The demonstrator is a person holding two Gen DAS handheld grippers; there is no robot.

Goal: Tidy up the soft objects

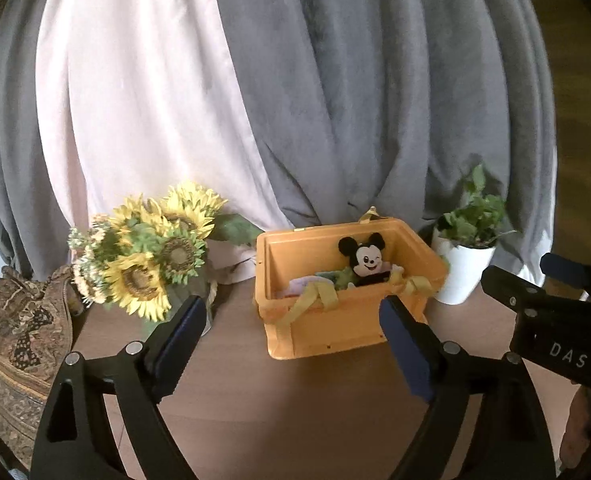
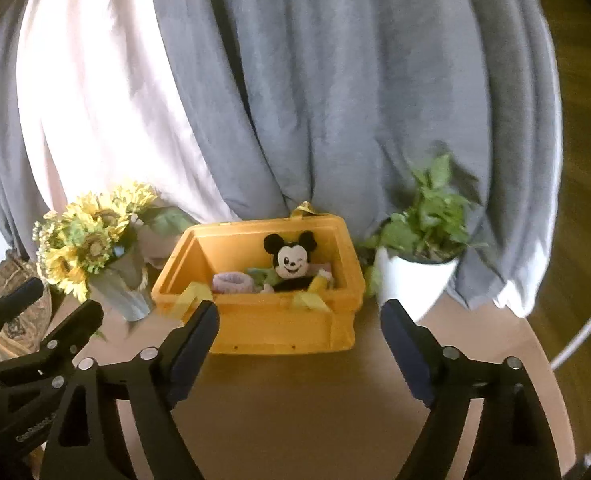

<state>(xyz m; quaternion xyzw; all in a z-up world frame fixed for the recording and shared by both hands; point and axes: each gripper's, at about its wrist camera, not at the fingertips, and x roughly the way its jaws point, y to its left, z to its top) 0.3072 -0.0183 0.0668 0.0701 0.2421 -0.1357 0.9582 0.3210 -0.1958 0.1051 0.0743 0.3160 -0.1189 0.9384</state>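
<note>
A yellow plastic bin (image 1: 335, 330) stands on the round brown table, also in the right wrist view (image 2: 279, 330). Inside it sits a Mickey Mouse plush (image 1: 365, 260) (image 2: 291, 262) with a pink soft item (image 2: 231, 282) and green and yellow soft pieces beside it. My left gripper (image 1: 293, 342) is open and empty, in front of the bin. My right gripper (image 2: 299, 346) is open and empty, also in front of the bin. The right gripper shows at the right edge of the left wrist view (image 1: 551, 304).
A vase of sunflowers (image 1: 151, 256) (image 2: 91, 252) stands left of the bin. A potted green plant in a white pot (image 1: 465, 264) (image 2: 415, 276) stands right of it. Grey and pale pink curtains (image 1: 295, 100) hang behind. A patterned cushion (image 1: 19, 340) lies at far left.
</note>
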